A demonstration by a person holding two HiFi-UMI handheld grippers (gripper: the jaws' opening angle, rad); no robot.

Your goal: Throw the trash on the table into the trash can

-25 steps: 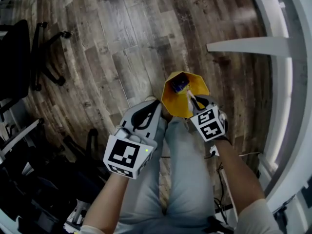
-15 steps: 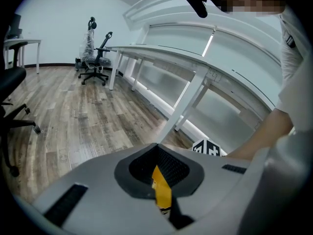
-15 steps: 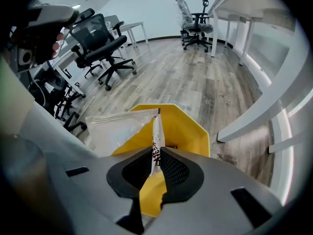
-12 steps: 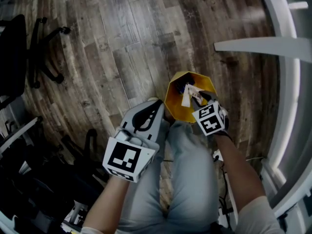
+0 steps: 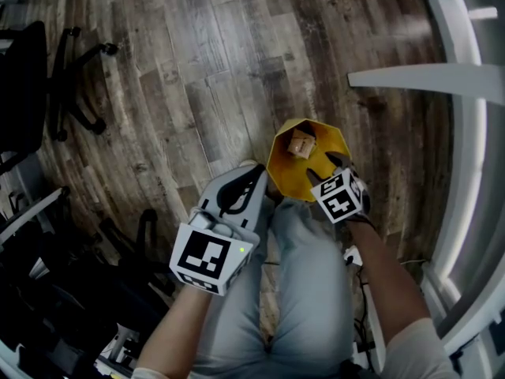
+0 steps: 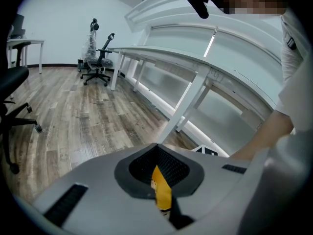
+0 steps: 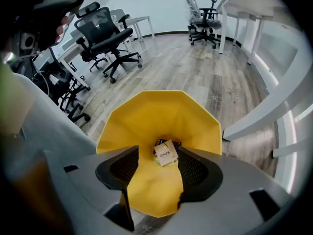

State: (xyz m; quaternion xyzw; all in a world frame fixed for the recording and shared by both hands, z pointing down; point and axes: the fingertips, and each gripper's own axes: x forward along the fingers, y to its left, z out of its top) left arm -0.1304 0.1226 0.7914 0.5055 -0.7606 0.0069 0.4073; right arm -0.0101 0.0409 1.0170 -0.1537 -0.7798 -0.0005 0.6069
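Observation:
A yellow trash can (image 5: pixel 278 164) stands on the wood floor in front of the person's knees. A small tan paper packet (image 5: pixel 299 145) lies loose inside it, also seen deep in the can (image 7: pixel 166 152) in the right gripper view. My right gripper (image 5: pixel 330 164) hangs over the can's near rim (image 7: pixel 161 116). Its jaws are opening, and nothing is between its pads (image 7: pixel 195 173). My left gripper (image 5: pixel 239 186) rests left of the can with its jaws together. In the left gripper view only a thin yellow sliver shows through the gripper (image 6: pixel 159 173).
A white table (image 5: pixel 426 73) and its long frame run along the right. Black office chairs (image 5: pixel 31 93) stand at the left and further off (image 7: pixel 105 38). The person's grey trouser legs (image 5: pixel 308 290) fill the lower middle.
My right gripper moved out over the can and its jaws parted. The packet it held has dropped into the can. The left gripper has barely moved.

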